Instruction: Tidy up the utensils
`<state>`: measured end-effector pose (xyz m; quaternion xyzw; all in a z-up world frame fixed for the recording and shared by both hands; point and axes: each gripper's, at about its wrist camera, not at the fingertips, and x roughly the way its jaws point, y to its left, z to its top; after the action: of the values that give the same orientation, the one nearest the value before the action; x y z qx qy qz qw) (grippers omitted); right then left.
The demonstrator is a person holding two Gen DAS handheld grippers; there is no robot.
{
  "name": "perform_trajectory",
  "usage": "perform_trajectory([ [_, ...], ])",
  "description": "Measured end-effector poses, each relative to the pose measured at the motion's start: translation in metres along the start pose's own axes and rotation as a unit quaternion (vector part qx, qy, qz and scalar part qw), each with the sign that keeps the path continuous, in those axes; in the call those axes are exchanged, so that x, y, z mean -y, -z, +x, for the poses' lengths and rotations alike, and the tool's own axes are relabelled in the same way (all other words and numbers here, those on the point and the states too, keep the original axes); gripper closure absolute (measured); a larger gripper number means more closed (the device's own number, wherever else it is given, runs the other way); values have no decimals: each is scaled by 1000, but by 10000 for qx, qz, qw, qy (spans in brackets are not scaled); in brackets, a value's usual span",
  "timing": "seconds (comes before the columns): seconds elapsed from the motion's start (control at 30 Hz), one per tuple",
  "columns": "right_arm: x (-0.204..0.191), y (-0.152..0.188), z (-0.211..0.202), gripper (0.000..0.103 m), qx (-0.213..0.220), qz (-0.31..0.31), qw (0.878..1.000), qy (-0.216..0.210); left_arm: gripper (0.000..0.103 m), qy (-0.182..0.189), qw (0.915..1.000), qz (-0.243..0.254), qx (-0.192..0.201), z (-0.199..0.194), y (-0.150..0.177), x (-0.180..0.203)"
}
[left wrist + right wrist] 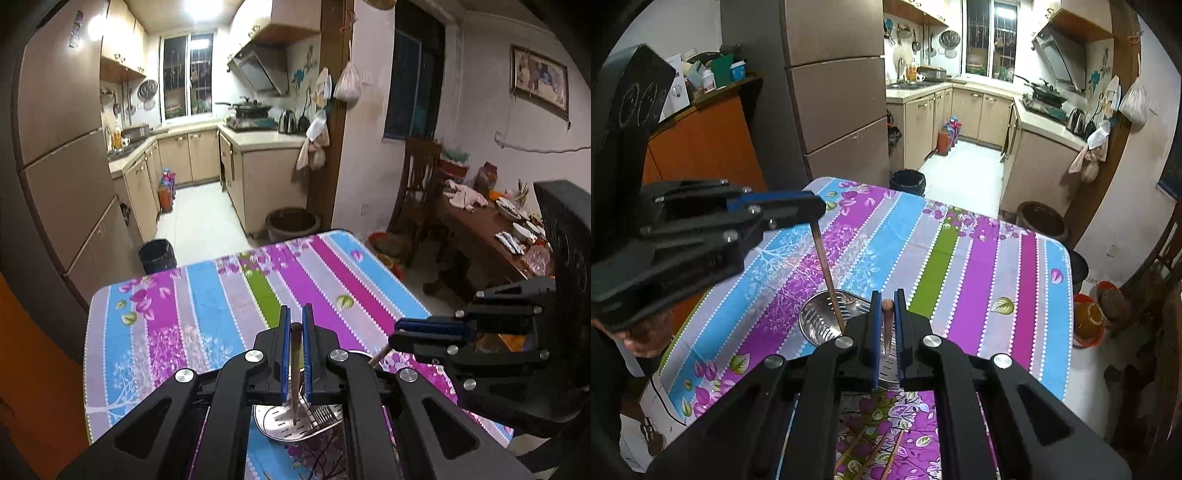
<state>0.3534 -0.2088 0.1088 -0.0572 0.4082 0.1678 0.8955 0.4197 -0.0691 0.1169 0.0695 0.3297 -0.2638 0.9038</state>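
My left gripper is shut on a brown wooden chopstick. The stick's tip points down into a slotted metal utensil holder lying on the striped floral tablecloth. My right gripper is shut on a second chopstick just above the same holder. In the right wrist view the left gripper sits at upper left, its chopstick slanting down into the holder. In the left wrist view the right gripper comes in from the right. Several loose chopsticks lie on the cloth beneath the right gripper.
The table's far edge faces the kitchen floor, where a black bin and a brown pot stand. A wooden dining table with dishes is to the right. An orange cabinet stands left. A hand holds the left gripper.
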Motion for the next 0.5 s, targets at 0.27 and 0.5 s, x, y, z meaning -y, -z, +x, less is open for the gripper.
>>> perform_trajectory([
  [0.27, 9, -8, 16, 98, -156, 149, 9997, -129, 96, -47, 9996, -111, -250, 21, 4, -4],
  [0.5, 13, -19, 29, 95, -39, 188, 9998, 47, 95, -310, 9990, -255, -208, 28, 0, -15],
])
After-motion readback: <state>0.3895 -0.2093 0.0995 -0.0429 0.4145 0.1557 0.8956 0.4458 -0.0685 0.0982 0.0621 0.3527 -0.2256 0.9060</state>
